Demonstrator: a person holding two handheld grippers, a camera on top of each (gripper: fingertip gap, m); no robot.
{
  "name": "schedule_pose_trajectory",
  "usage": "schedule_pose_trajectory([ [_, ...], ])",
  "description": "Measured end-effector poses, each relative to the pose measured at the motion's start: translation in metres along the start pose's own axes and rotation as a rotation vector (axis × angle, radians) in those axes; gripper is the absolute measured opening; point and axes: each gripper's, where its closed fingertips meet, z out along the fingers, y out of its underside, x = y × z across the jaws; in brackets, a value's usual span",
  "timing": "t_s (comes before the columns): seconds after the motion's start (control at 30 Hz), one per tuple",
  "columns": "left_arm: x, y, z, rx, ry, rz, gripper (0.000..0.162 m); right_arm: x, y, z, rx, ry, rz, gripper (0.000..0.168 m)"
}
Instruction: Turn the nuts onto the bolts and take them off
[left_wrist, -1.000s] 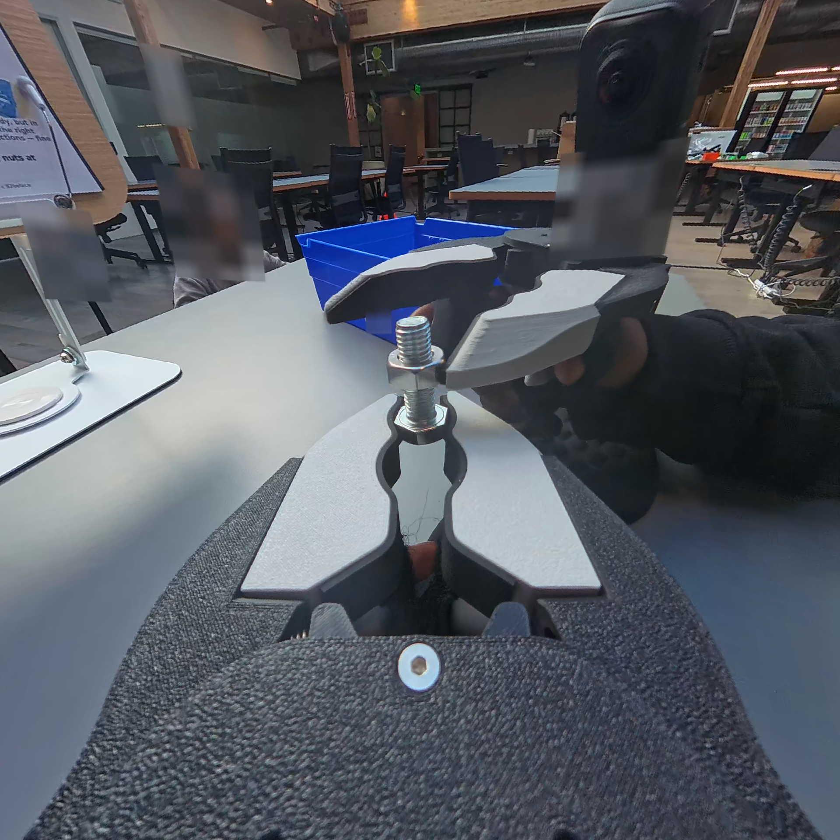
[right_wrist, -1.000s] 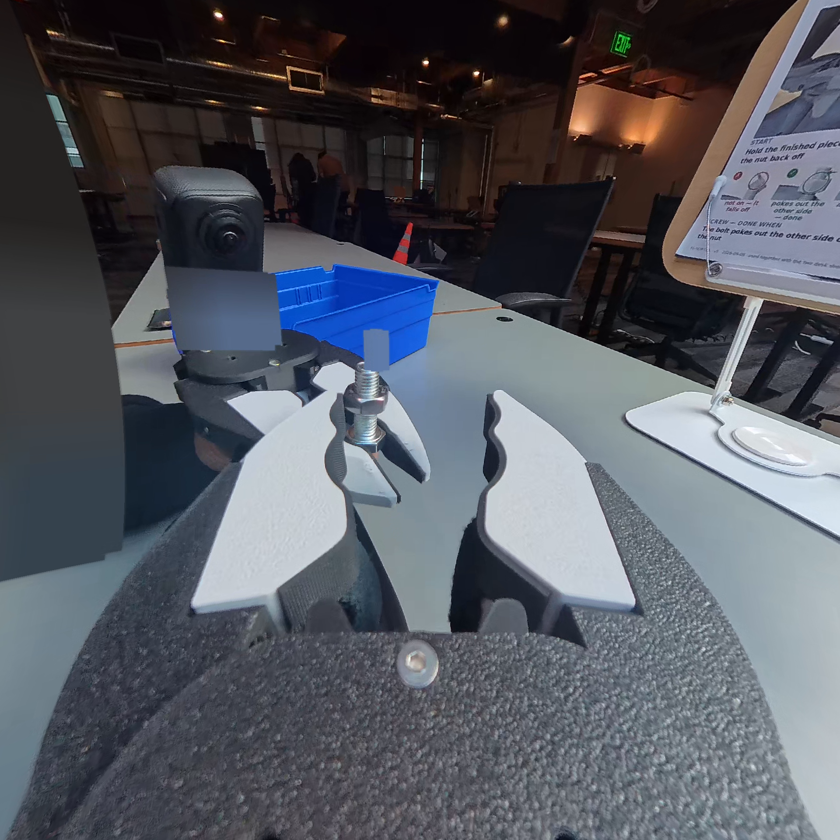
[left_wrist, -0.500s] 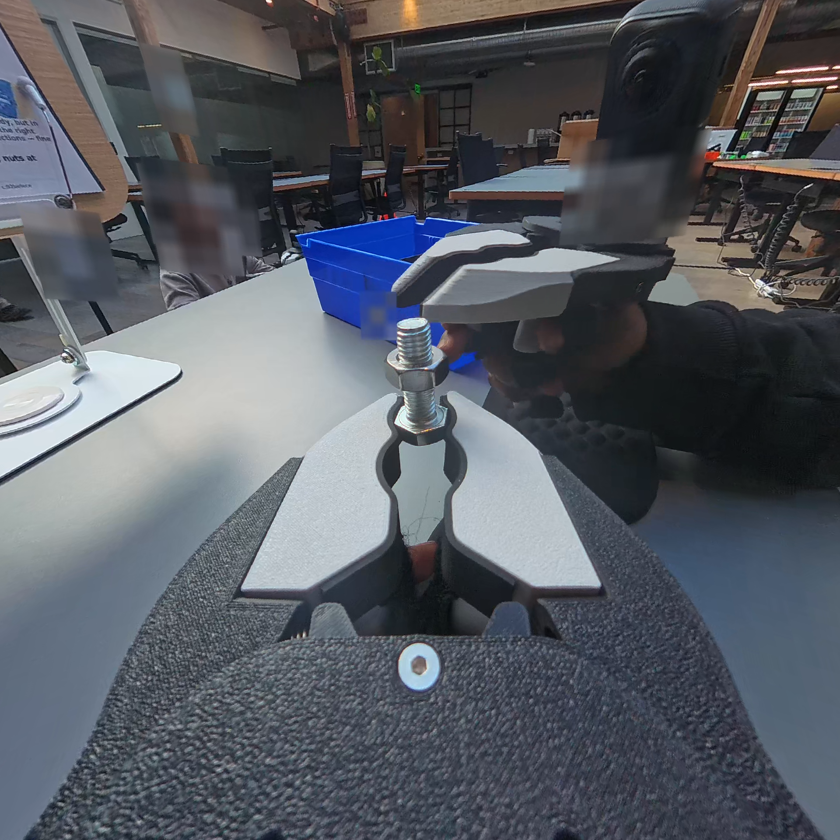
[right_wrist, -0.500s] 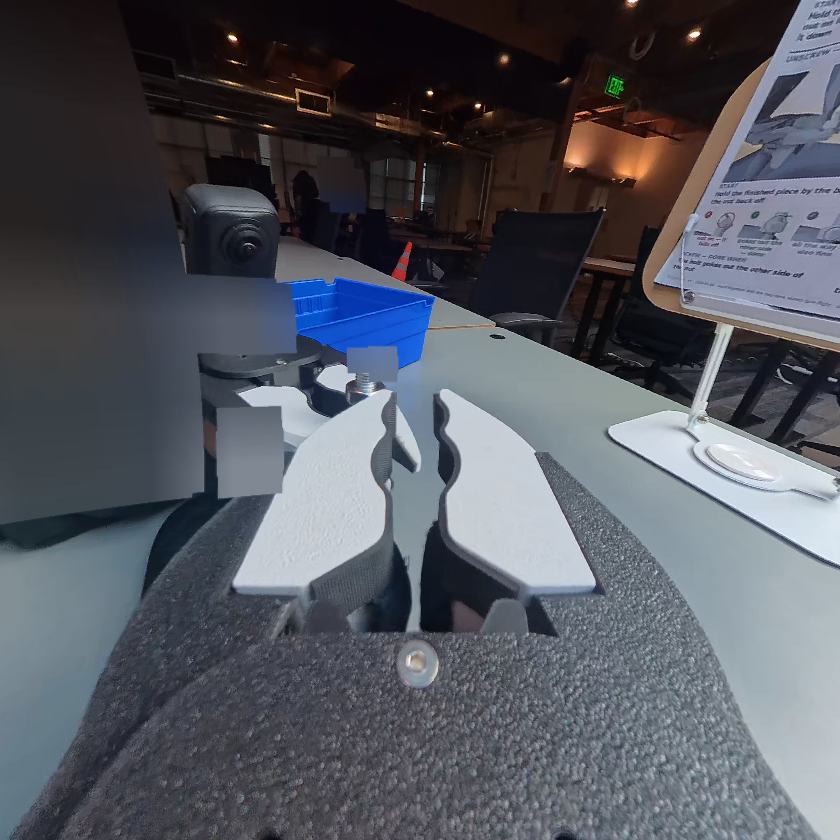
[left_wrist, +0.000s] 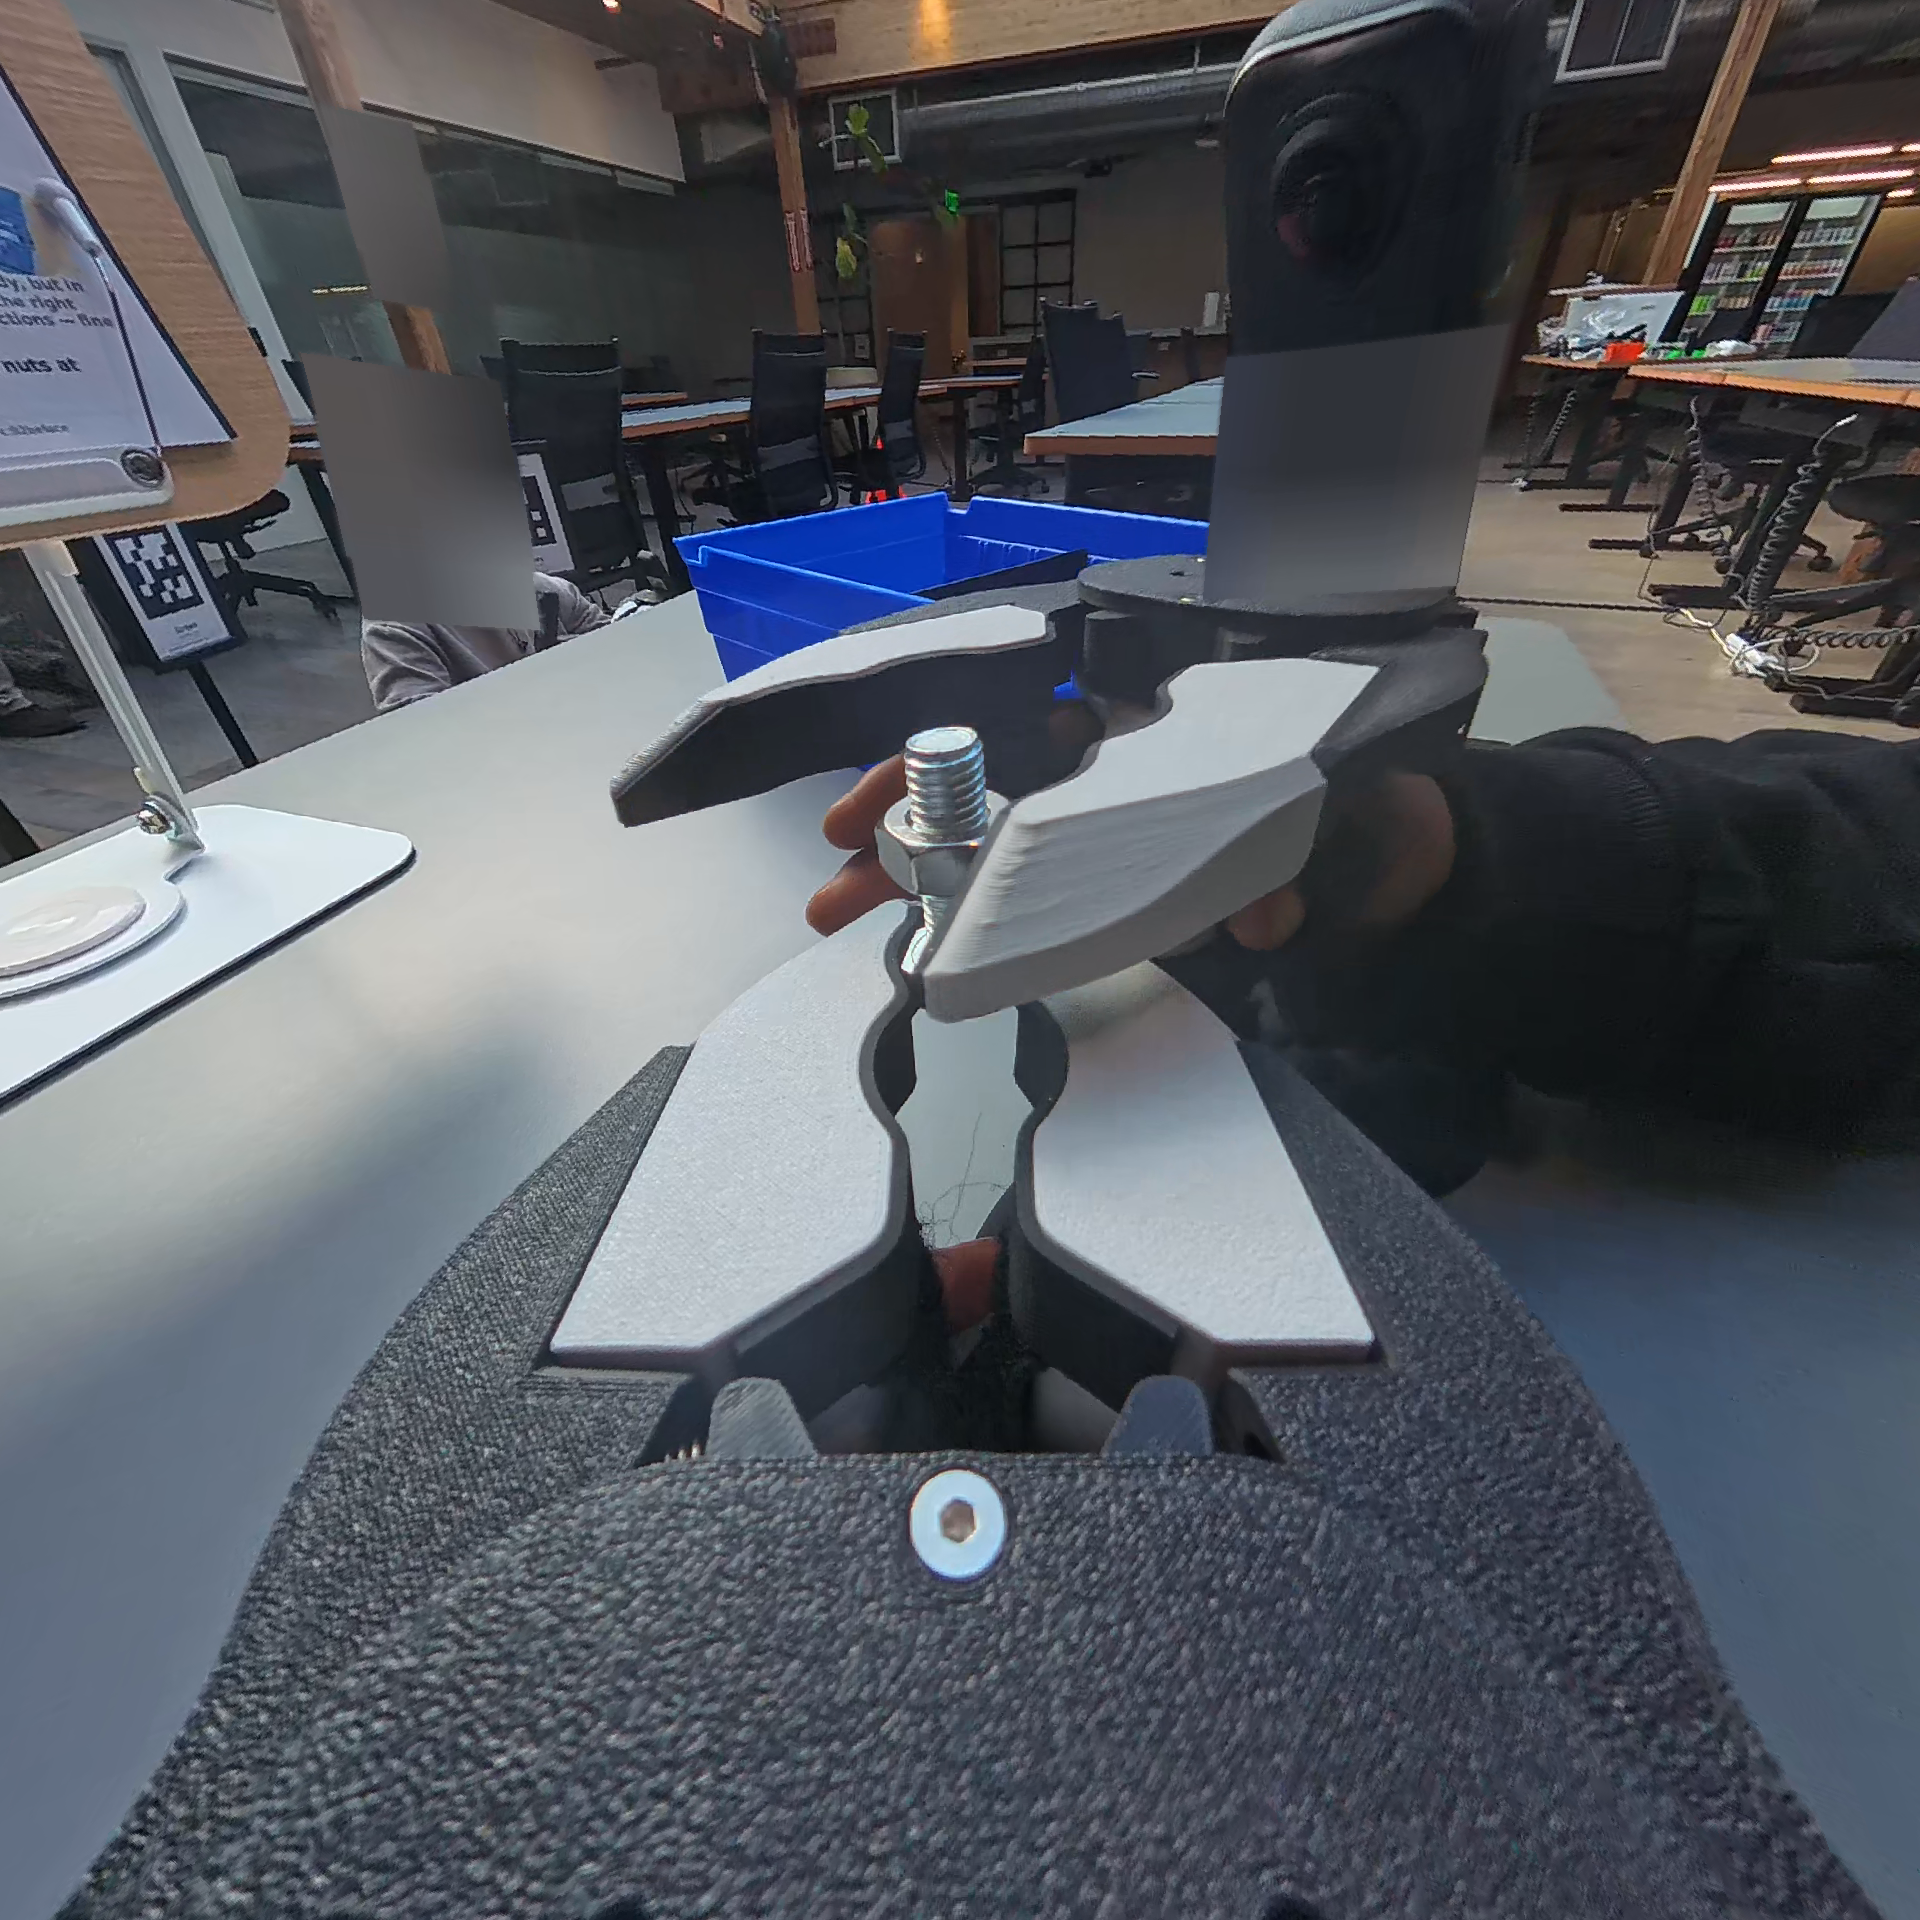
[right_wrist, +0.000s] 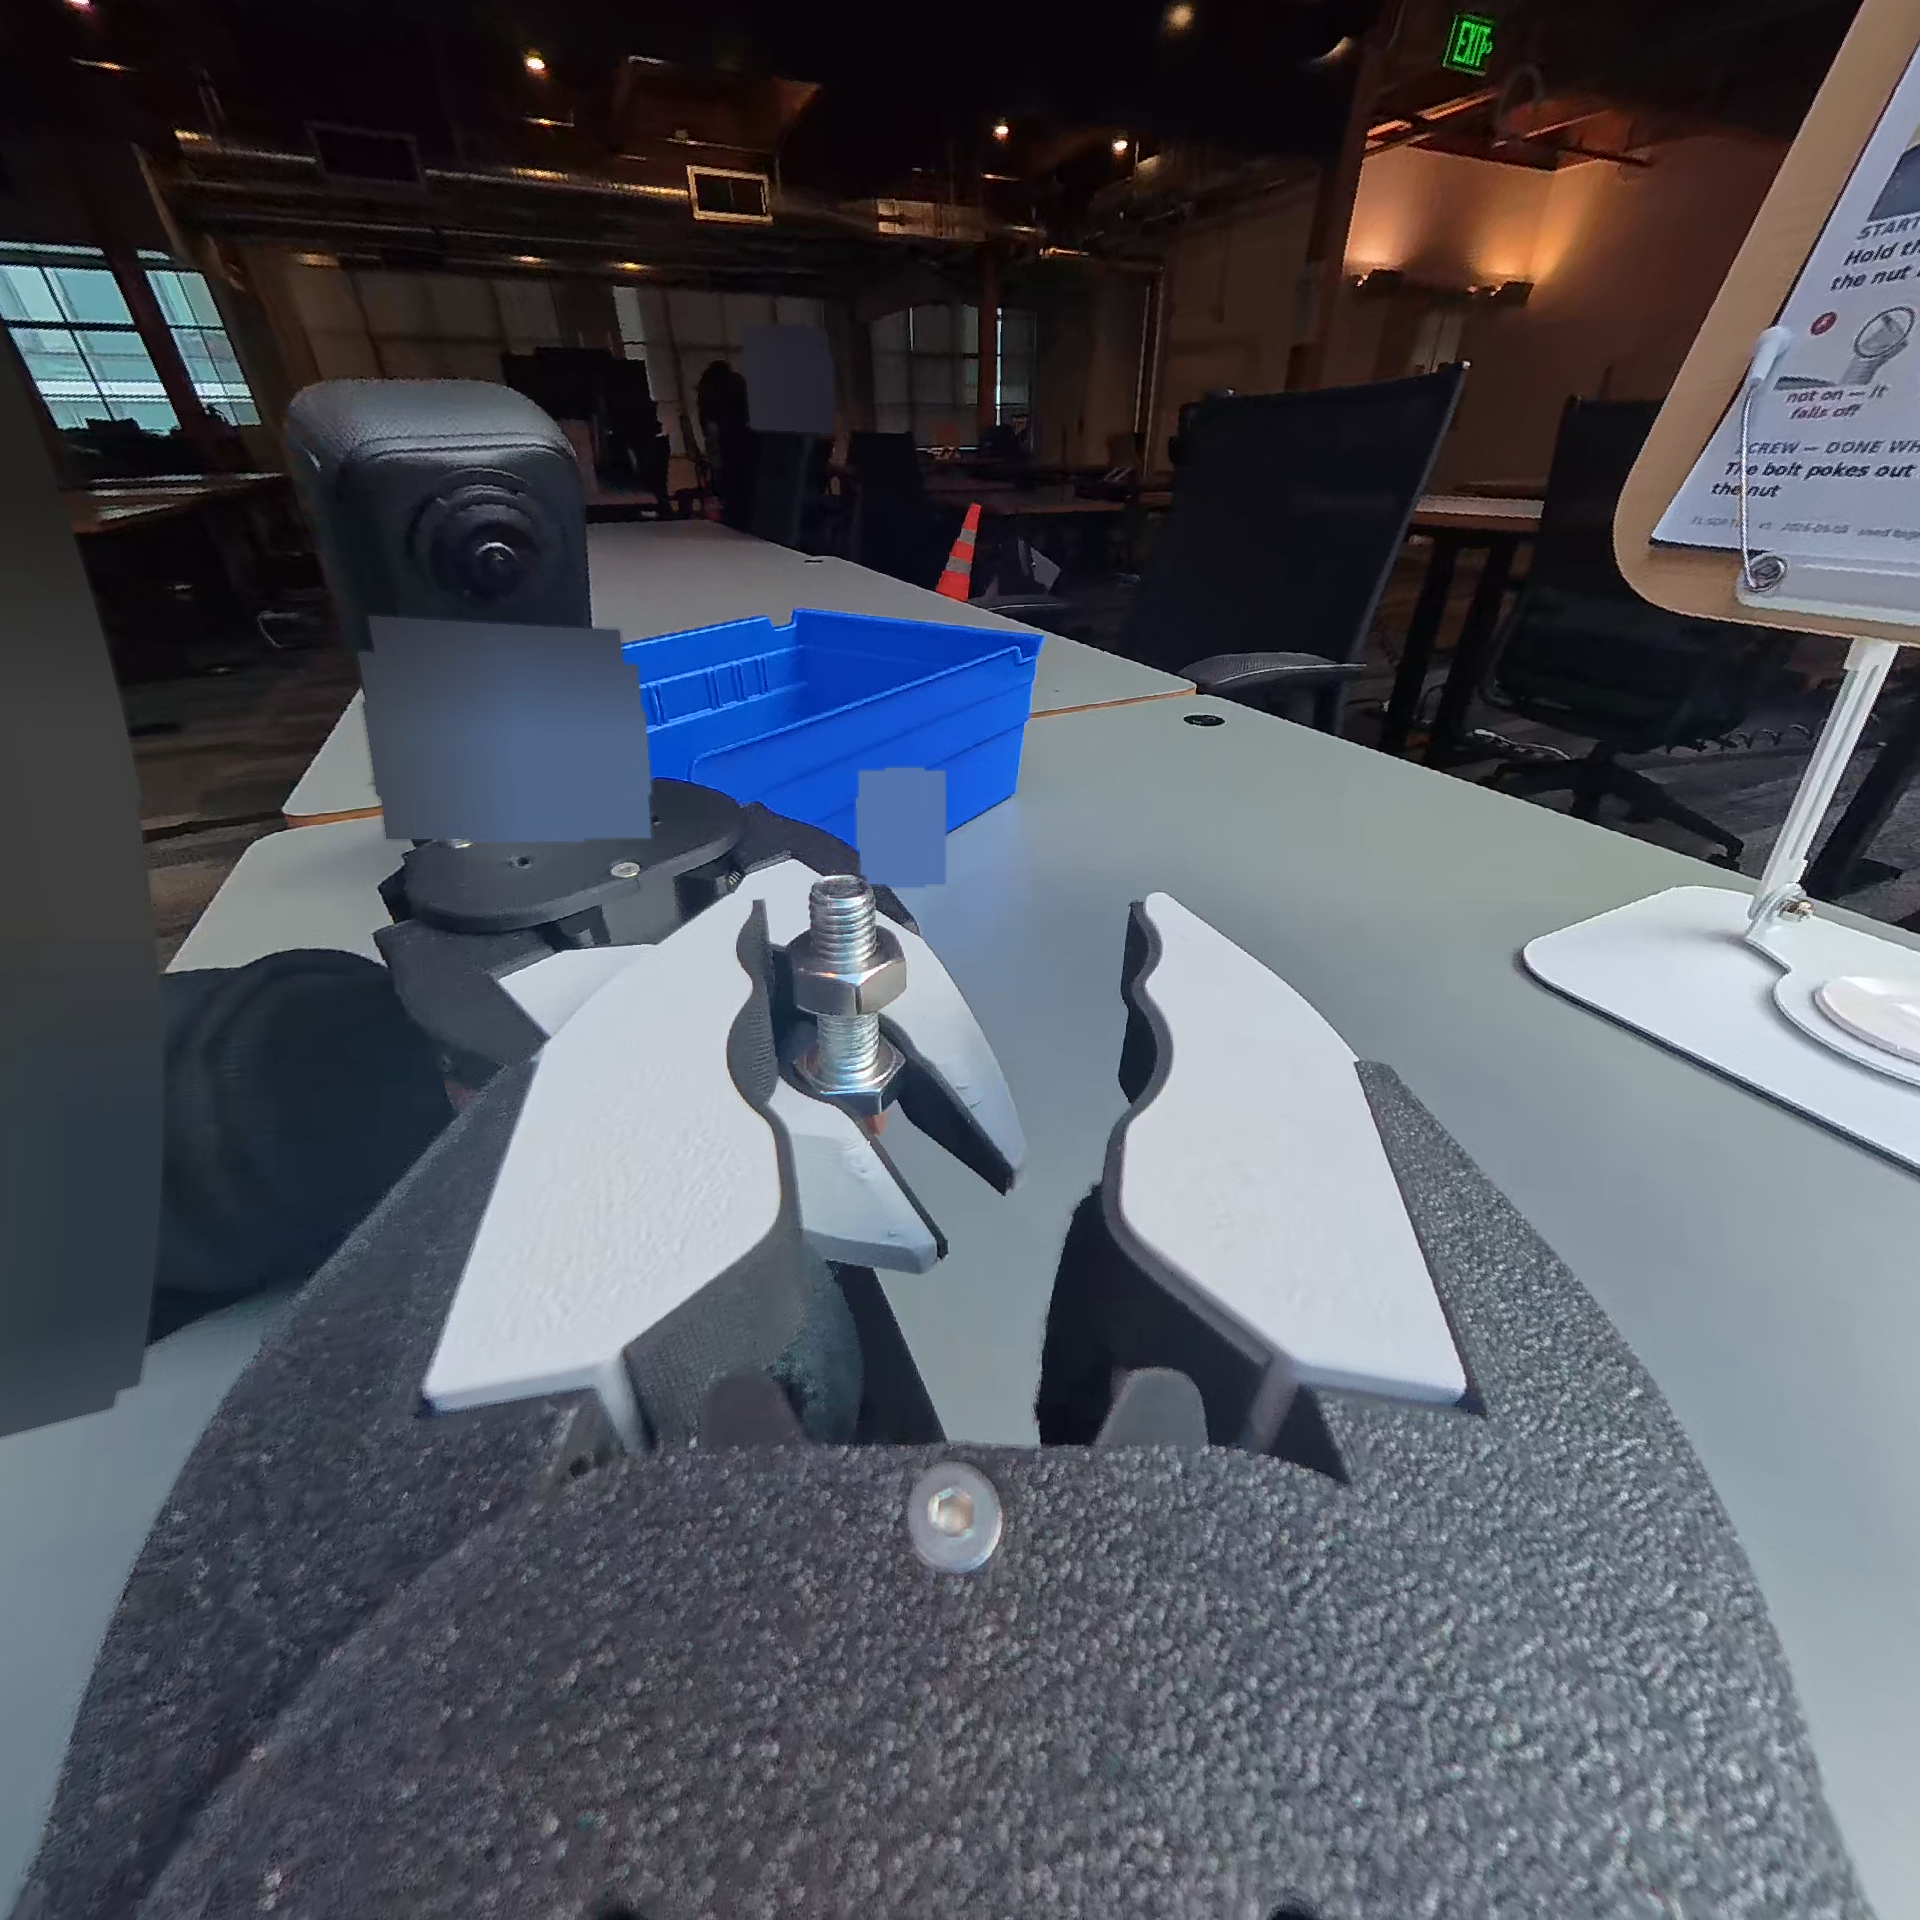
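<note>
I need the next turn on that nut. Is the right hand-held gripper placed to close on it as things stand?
Probably yes: the right hand-held gripper is open, its fingers flank the nut, and nothing sits between.

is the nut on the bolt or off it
On. The nut sits partway down the upright bolt, with bare thread above and below it.

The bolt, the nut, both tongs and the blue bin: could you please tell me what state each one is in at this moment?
bolt: upright, head clamped in the left tongs.
nut: threaded partway down the bolt, thread showing above and below.
left tongs: shut on the bolt.
right tongs: open, nut against one finger.
blue bin: standing on the table, contents not visible.
</note>
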Motion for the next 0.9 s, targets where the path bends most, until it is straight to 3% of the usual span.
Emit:
schedule_pose_trajectory([
  [0.53, 0.000, -0.001, 0.000, 0.006, 0.000, -0.007, 0.015, 0.003, -0.005, -0.028, 0.015, 0.011, -0.085, 0.049],
  [0.7, -0.001, -0.001, -0.001, 0.010, 0.000, -0.011, 0.014, 0.005, -0.007, -0.033, 0.028, 0.024, -0.112, 0.029],
  [0.77, 0.000, -0.001, 0.000, 0.005, 0.000, -0.008, 0.014, 0.005, -0.010, -0.035, 0.042, 0.021, -0.128, 0.010],
  [0.9, -0.001, -0.001, -0.001, 0.009, -0.001, -0.012, 0.014, 0.008, -0.012, -0.038, 0.041, 0.041, -0.147, 0.006],
])
